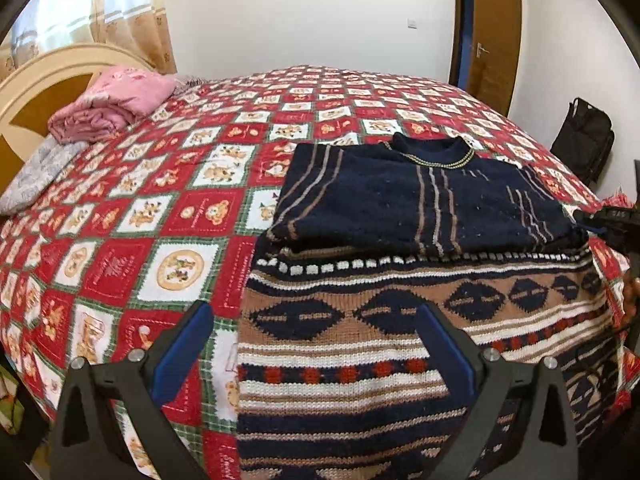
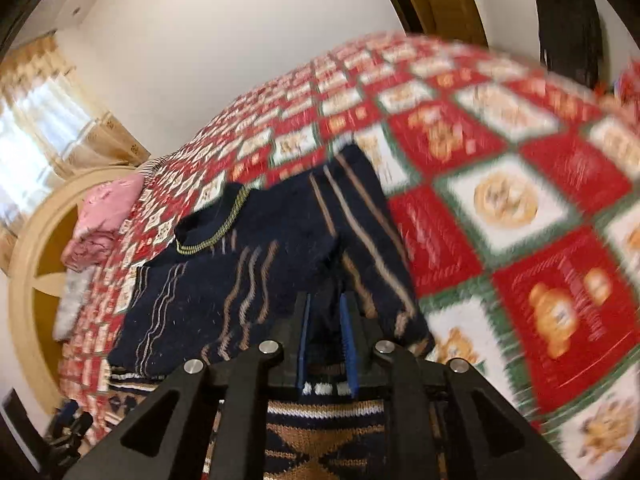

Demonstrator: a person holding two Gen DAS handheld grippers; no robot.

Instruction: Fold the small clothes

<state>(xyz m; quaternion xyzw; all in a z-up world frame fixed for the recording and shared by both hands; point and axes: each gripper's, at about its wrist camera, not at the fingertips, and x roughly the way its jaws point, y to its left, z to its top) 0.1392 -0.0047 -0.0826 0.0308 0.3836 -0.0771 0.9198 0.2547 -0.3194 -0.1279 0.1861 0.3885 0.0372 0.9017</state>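
My left gripper (image 1: pixel 316 328) gapes over the patterned knit sweater (image 1: pixel 400 344), lower frame; my right gripper (image 2: pixel 326 344) pinches its navy sleeve (image 2: pixel 340 248).

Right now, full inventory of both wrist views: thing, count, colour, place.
sweater: 1, navy with tan stripes and patterned lower band, on the bed, sleeves folded in
bedspread: 1, red, white and green checks with bears, covers the bed
quilt: 1, pink, folded, by the headboard
pillow: 1, grey-white, below the quilt at the bed's edge
headboard: 1, cream and brown, far left
curtain: 1, beige, upper left
door: 1, brown, ajar, upper right
bag: 1, black, against the wall at right
left gripper: open, above the sweater's hem
right gripper: shut on a fold of the sweater
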